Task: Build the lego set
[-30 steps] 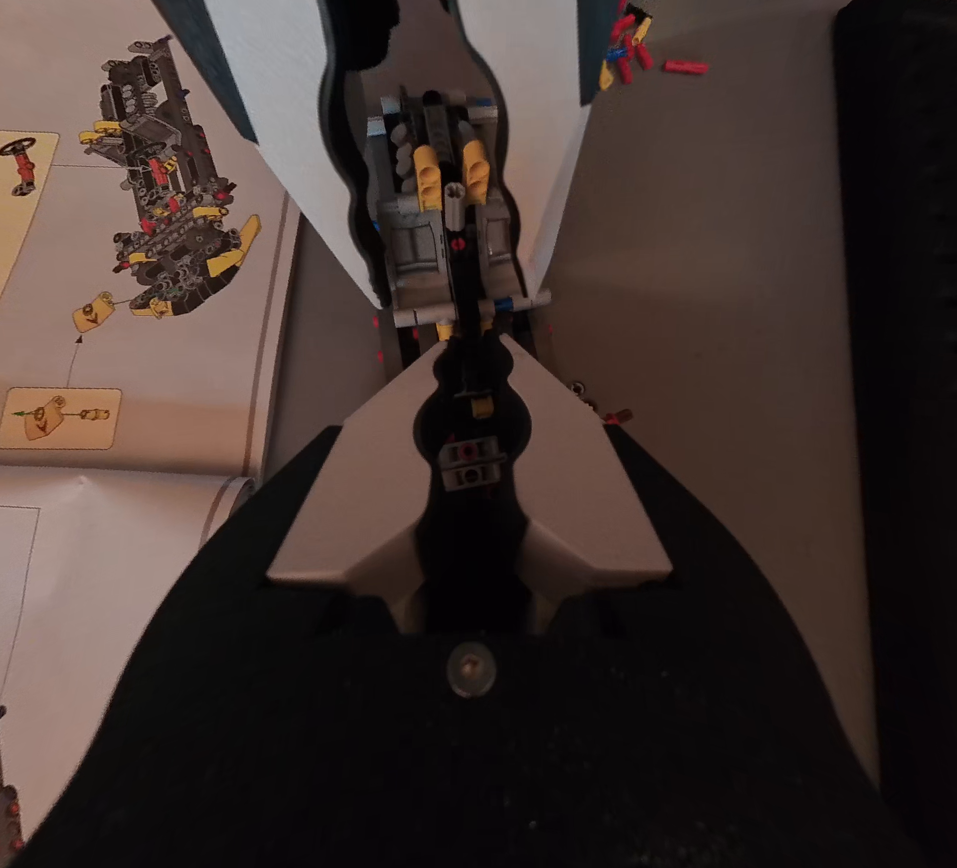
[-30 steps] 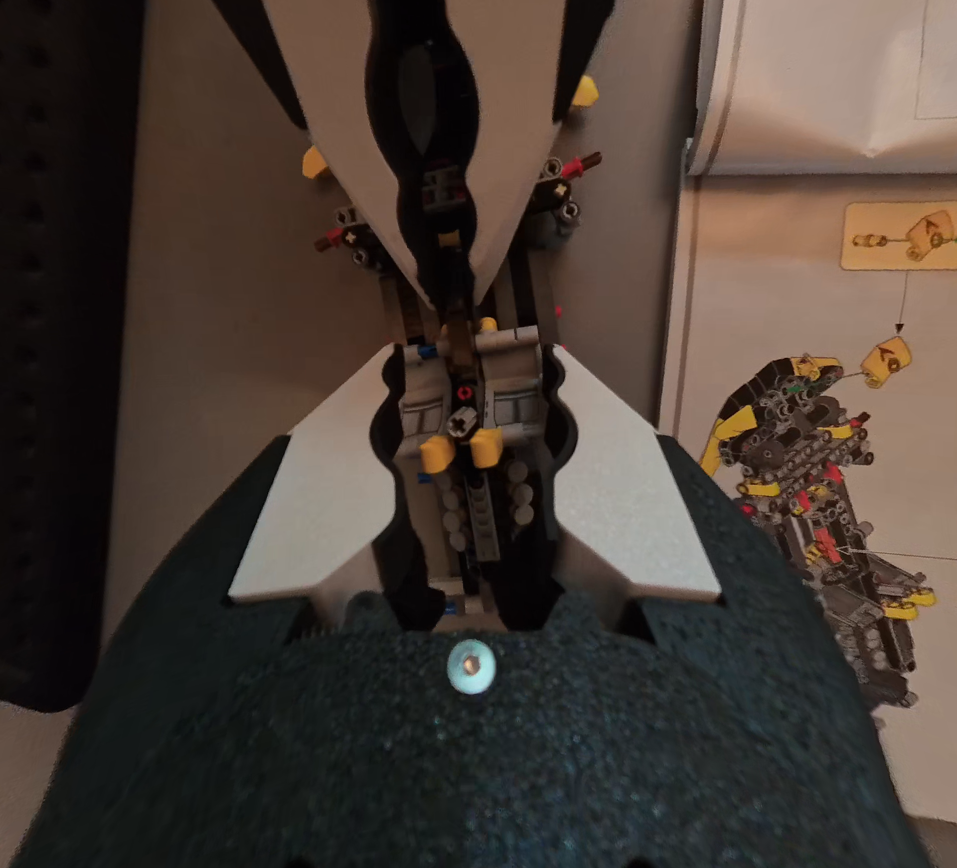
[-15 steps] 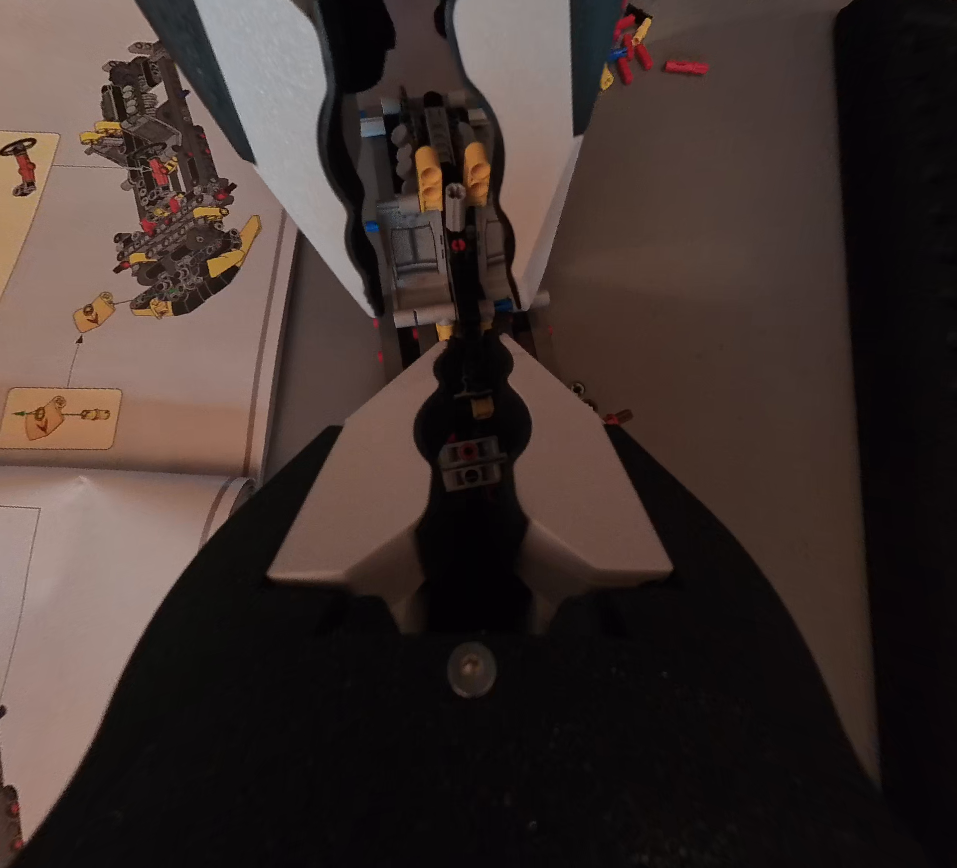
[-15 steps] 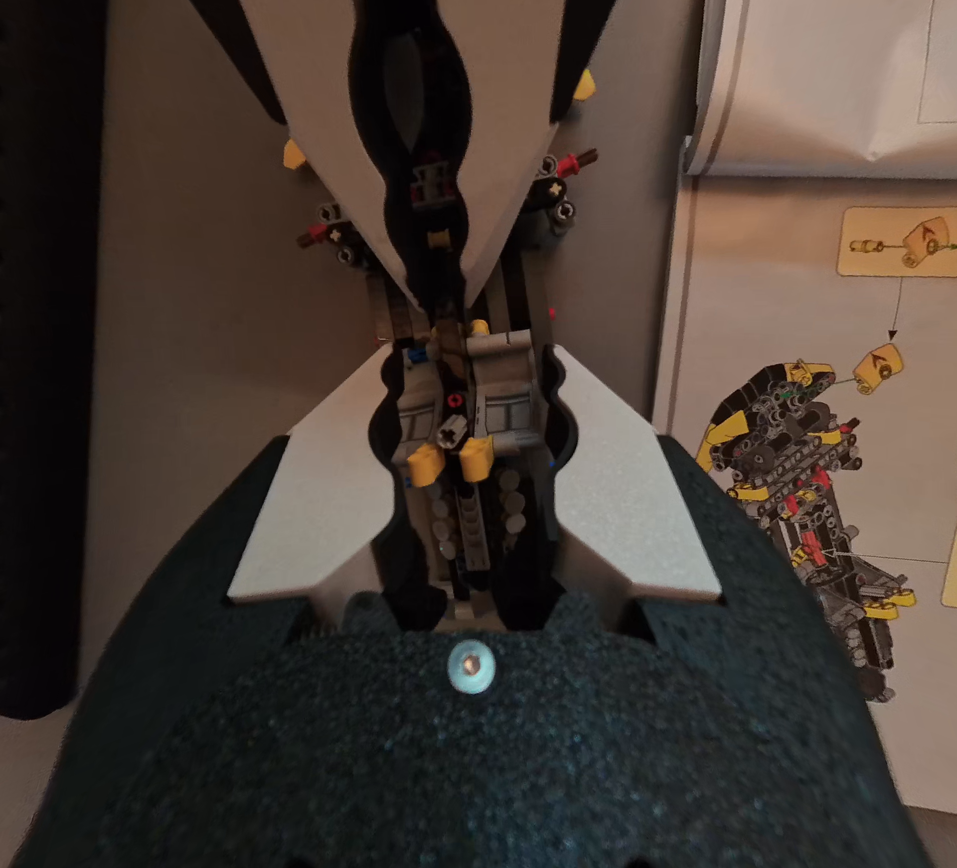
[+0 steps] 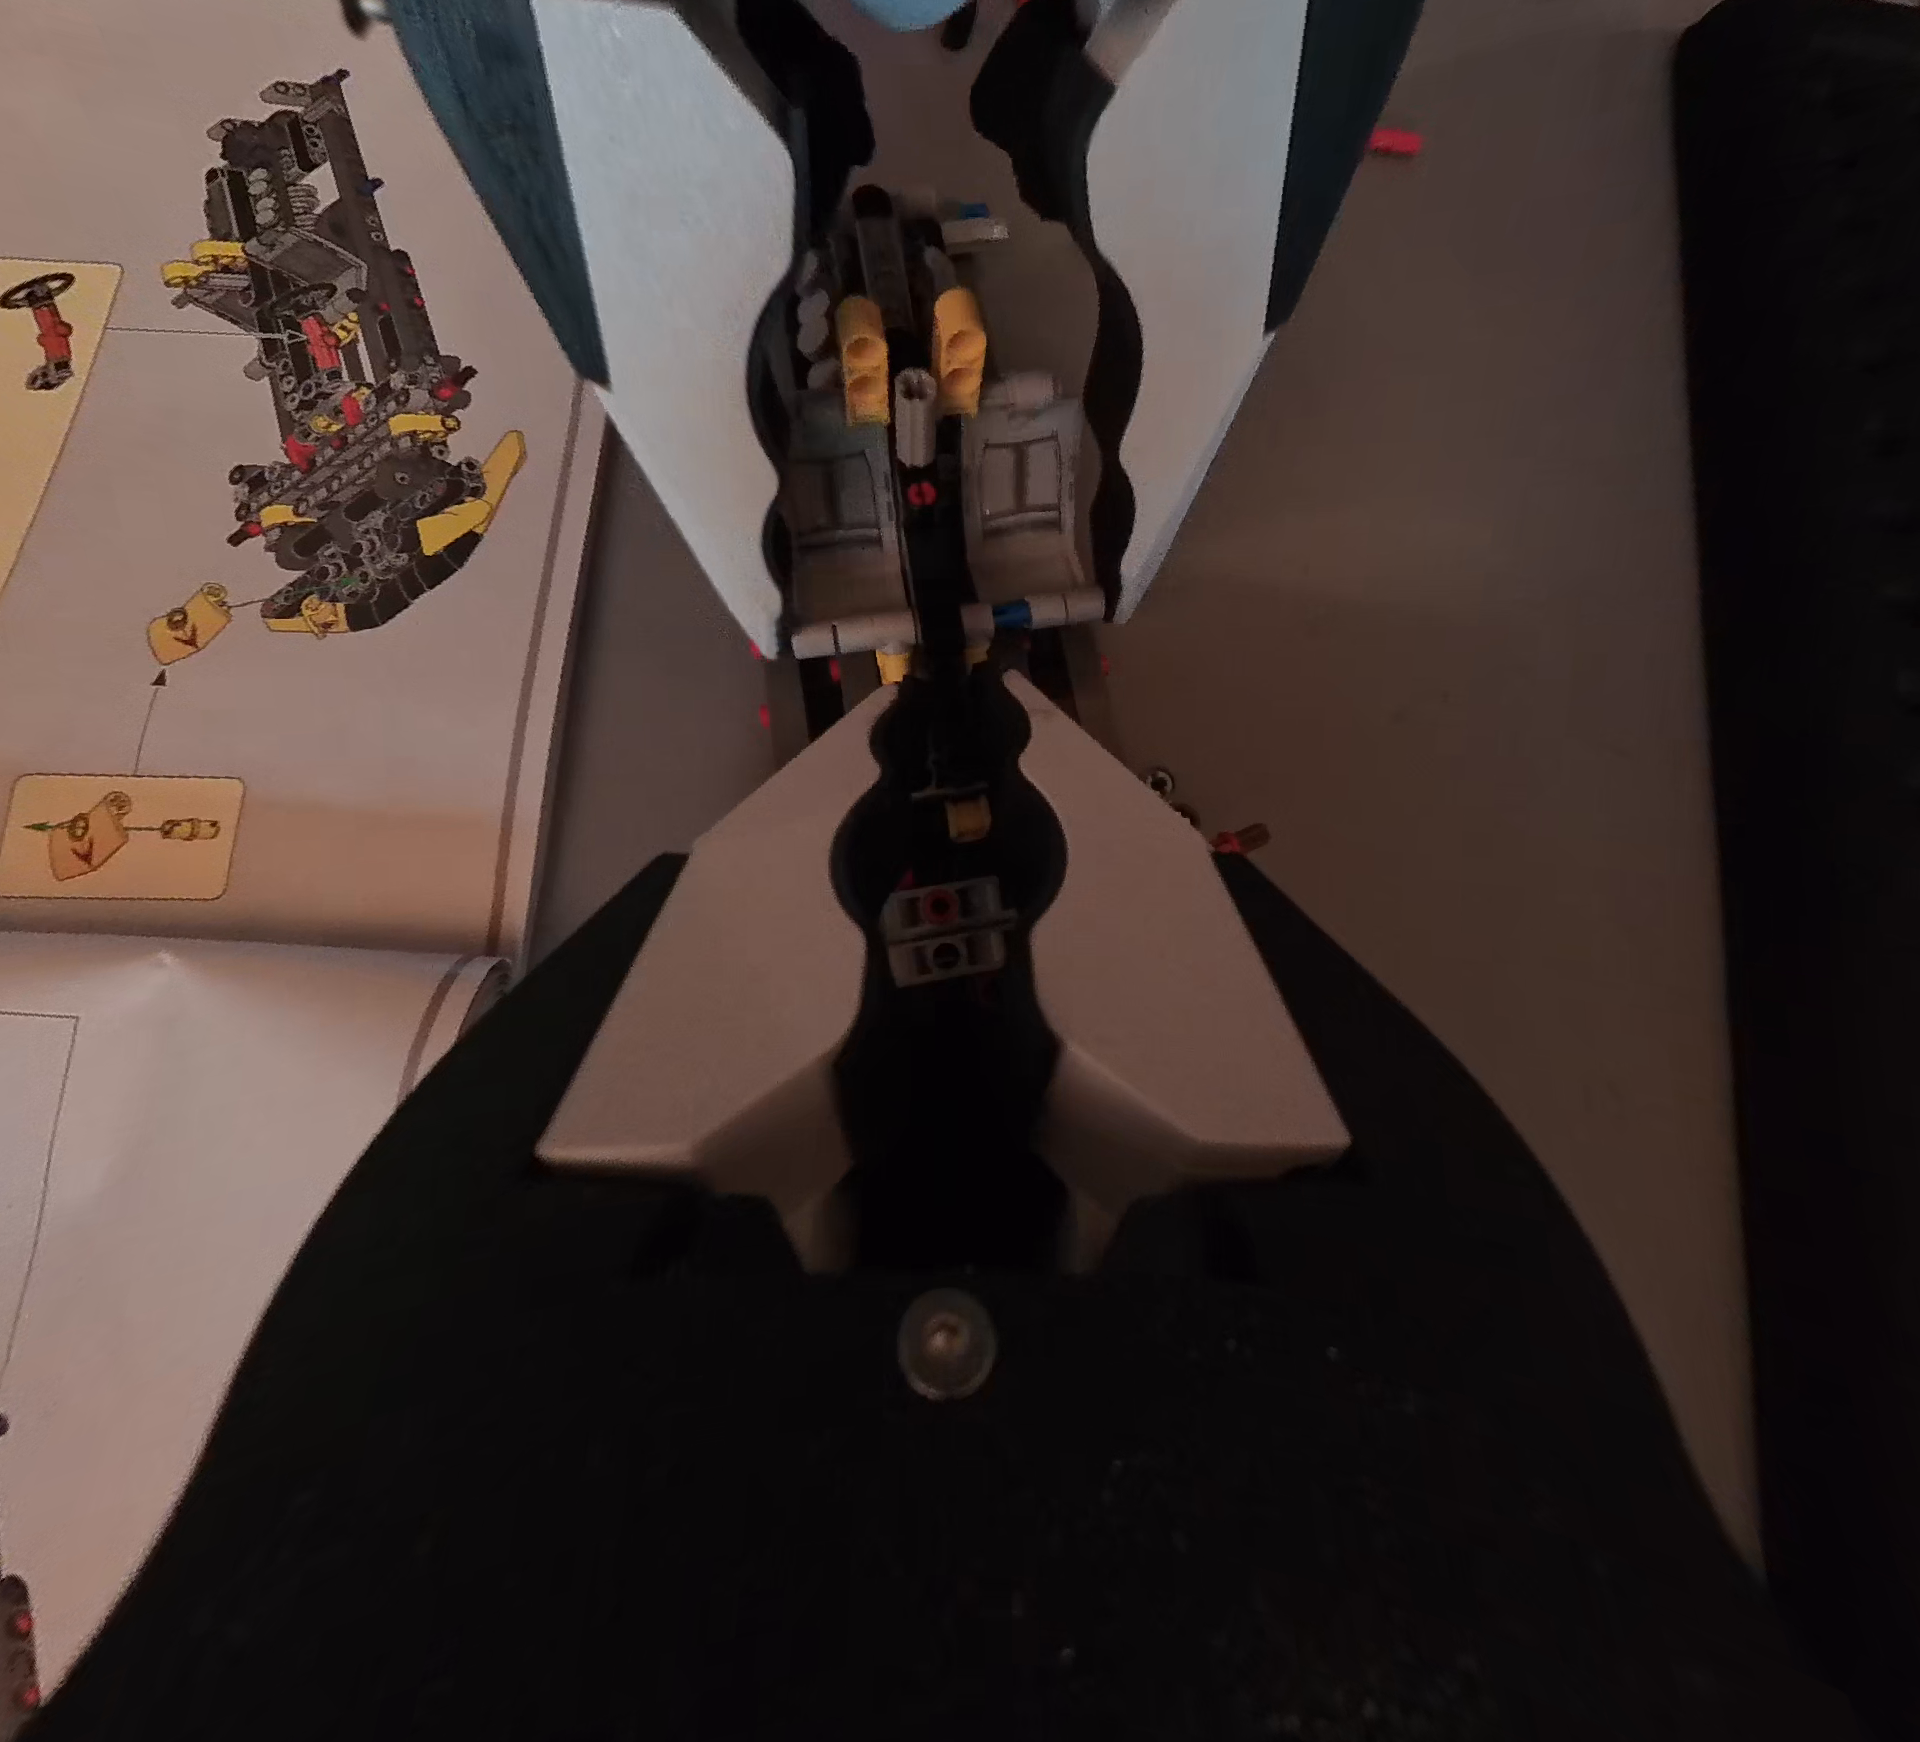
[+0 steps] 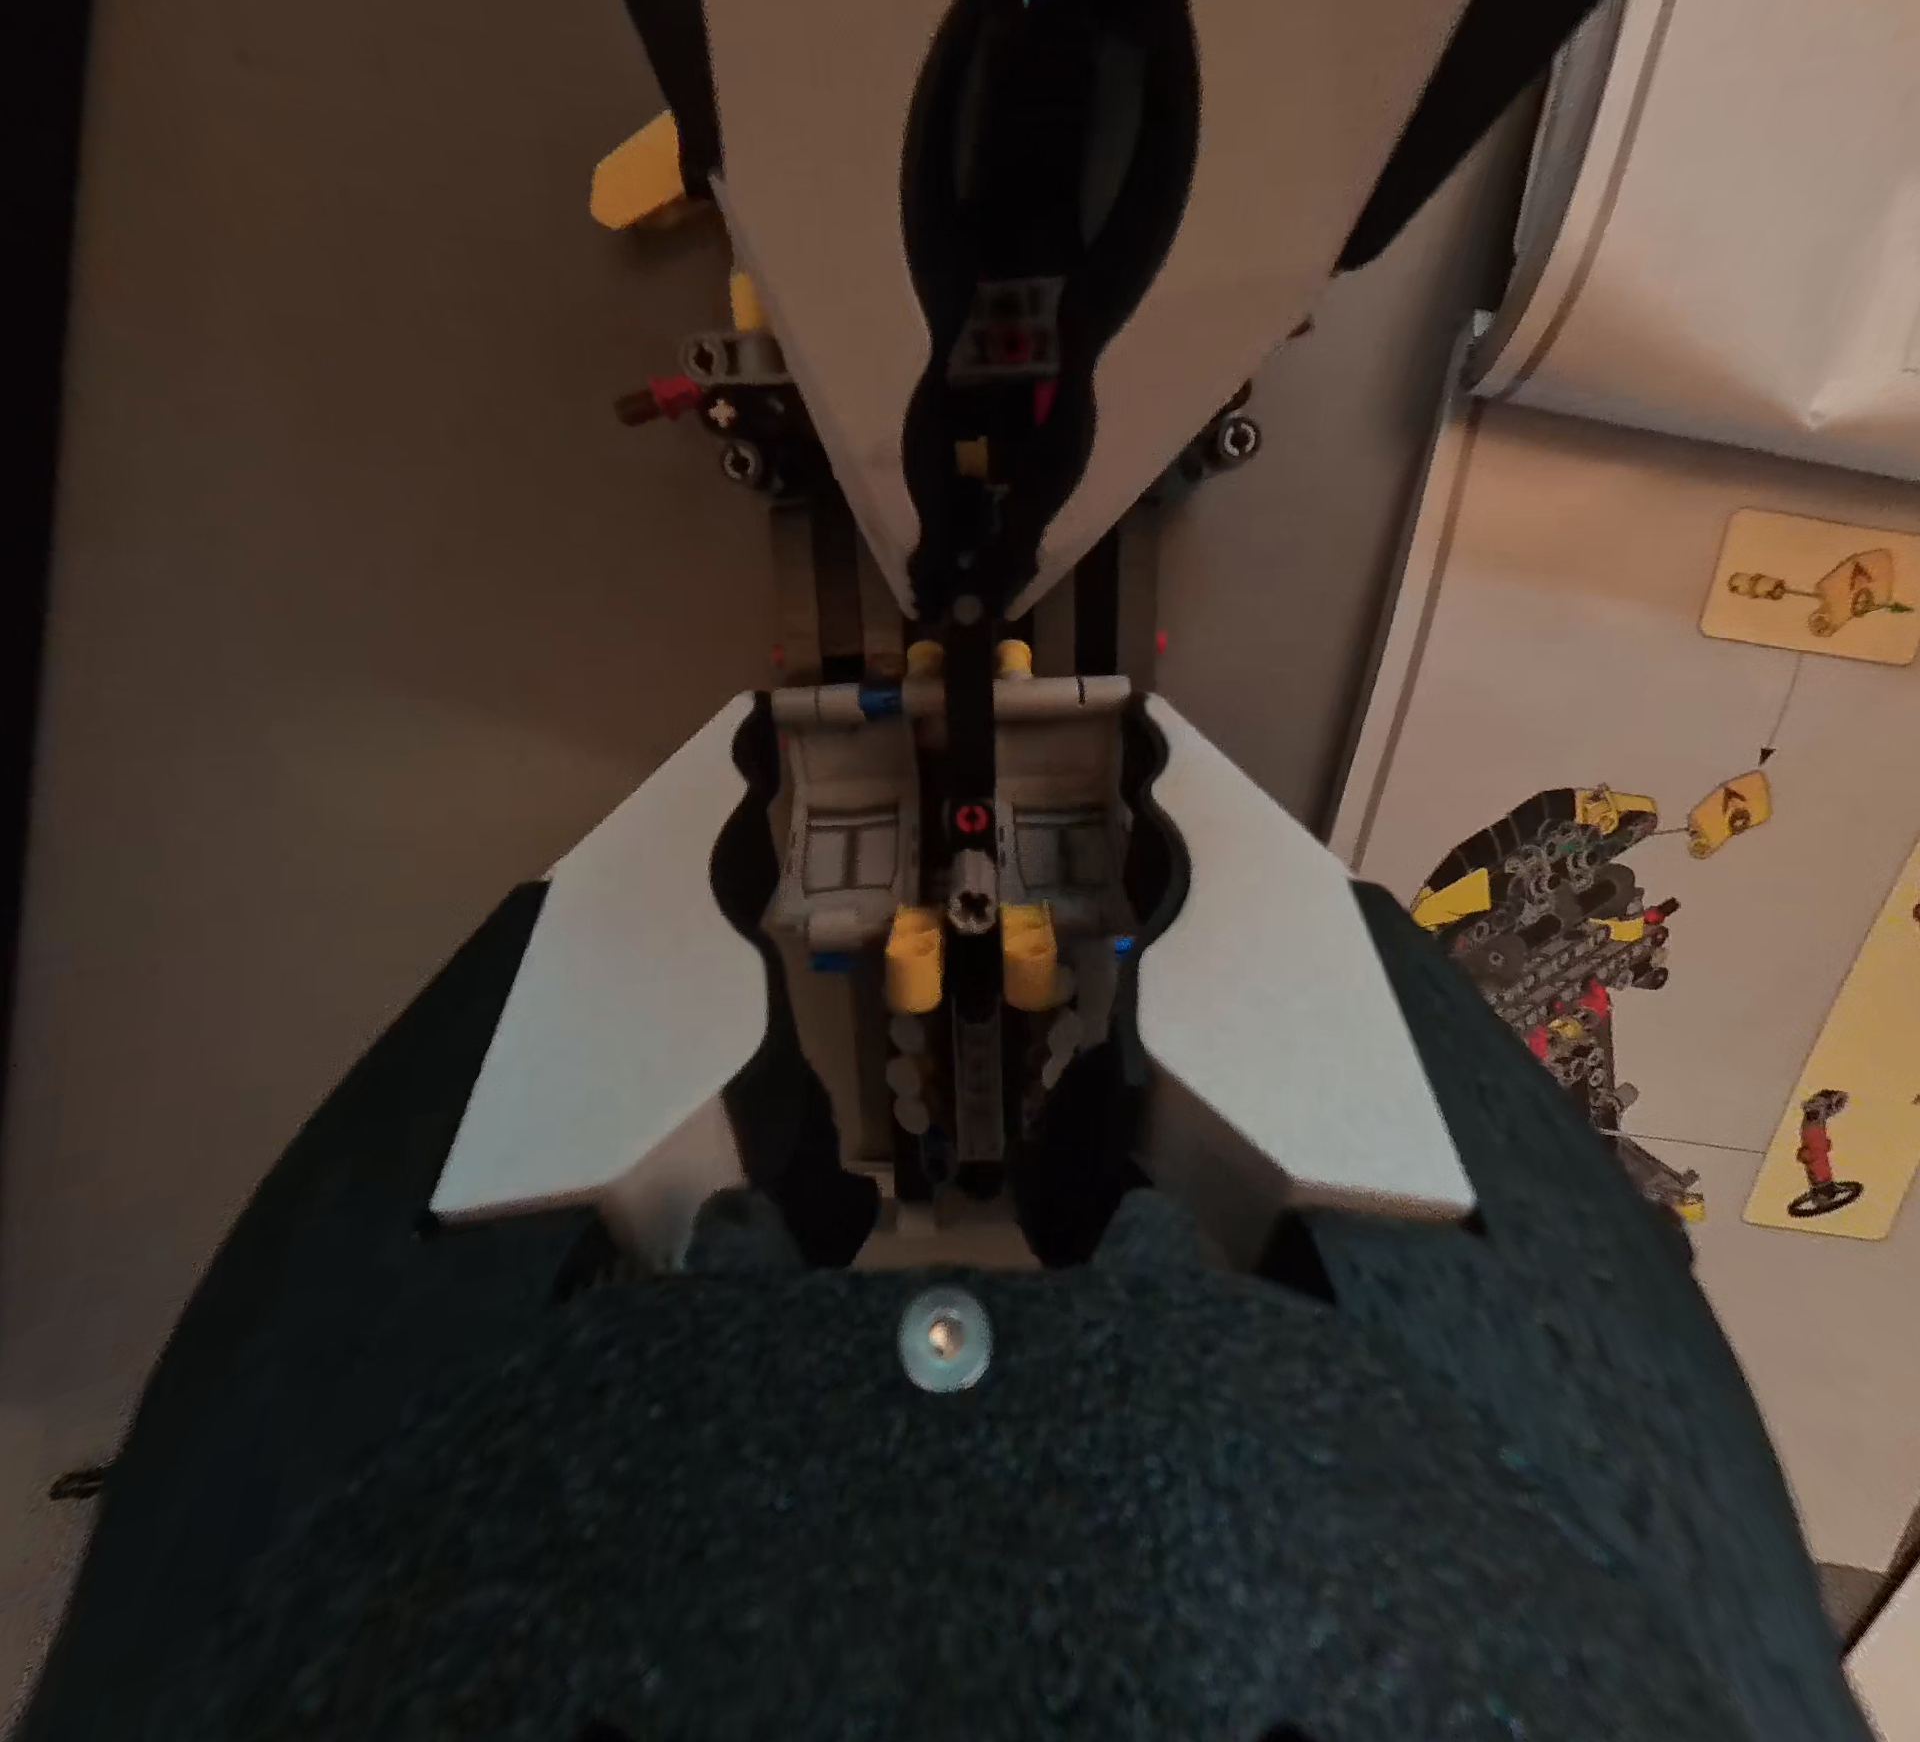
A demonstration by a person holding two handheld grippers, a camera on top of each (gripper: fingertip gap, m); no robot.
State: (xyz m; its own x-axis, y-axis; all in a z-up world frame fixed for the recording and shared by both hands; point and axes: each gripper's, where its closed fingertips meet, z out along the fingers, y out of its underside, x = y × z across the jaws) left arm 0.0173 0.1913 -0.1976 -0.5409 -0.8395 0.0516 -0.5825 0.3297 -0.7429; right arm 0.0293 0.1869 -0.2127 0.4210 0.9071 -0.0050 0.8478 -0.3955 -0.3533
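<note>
Centrally, the partly built lego model, a long dark chassis with two grey seats and a pair of yellow connectors, lies on the counter between the two claws, which face each other along its length. The left claw is clamped on the model's black central beam at one end, its tips nearly together; this reads as an anchoring hold that keeps the chassis from sliding. The right claw straddles the seat section with its fingers apart on either side; whether their pads touch the seats cannot be told. Such a two-ended arrangement probably steadies the model for pressing a part home. Beside it, the instruction booklet lies open, within easy sight. Loose red pins lie farther off on the counter.
</note>
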